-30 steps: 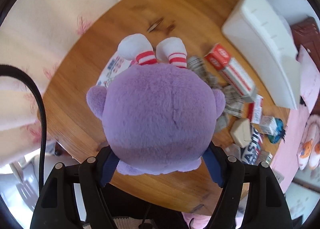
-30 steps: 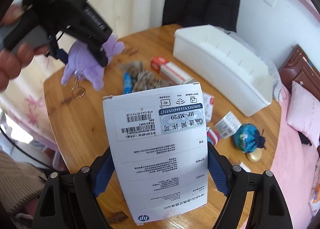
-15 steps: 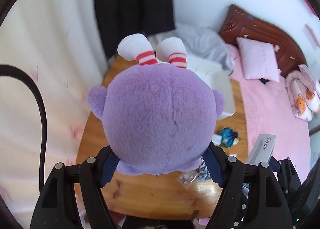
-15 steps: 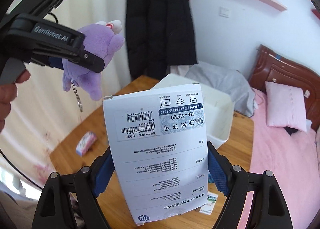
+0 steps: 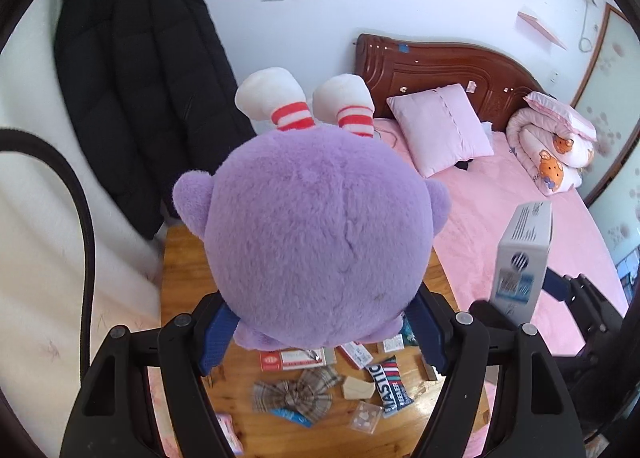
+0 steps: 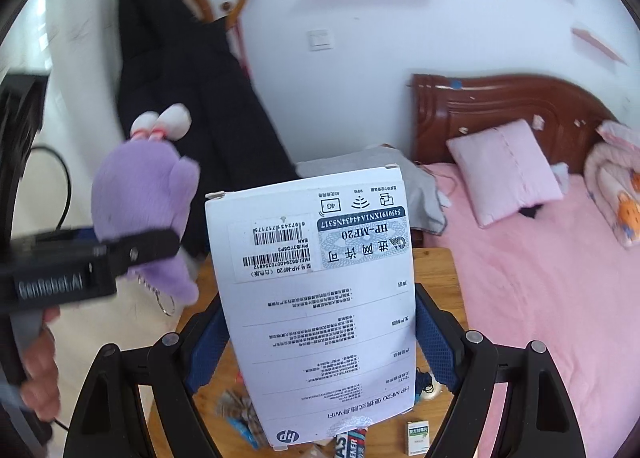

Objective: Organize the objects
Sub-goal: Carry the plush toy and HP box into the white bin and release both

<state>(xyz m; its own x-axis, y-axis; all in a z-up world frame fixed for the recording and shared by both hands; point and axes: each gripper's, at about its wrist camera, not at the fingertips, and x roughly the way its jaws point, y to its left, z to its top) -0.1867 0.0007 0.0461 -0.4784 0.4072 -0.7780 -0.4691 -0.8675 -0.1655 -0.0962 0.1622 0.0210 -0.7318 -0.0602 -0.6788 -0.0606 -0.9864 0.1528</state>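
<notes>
While your left gripper (image 5: 320, 332) squeezes the purple plush toy (image 5: 316, 234) by its bottom end, the toy's white feet point up and away from you. Your right gripper (image 6: 320, 342) pinches the white box (image 6: 320, 298) by its long sides, so it stands tall with the logo end near you. Both hang in the air above the wooden table (image 5: 184, 258). Far back you see the pink bed (image 6: 540, 278) and black coat (image 5: 140, 78). A second ago both were low over the table.
</notes>
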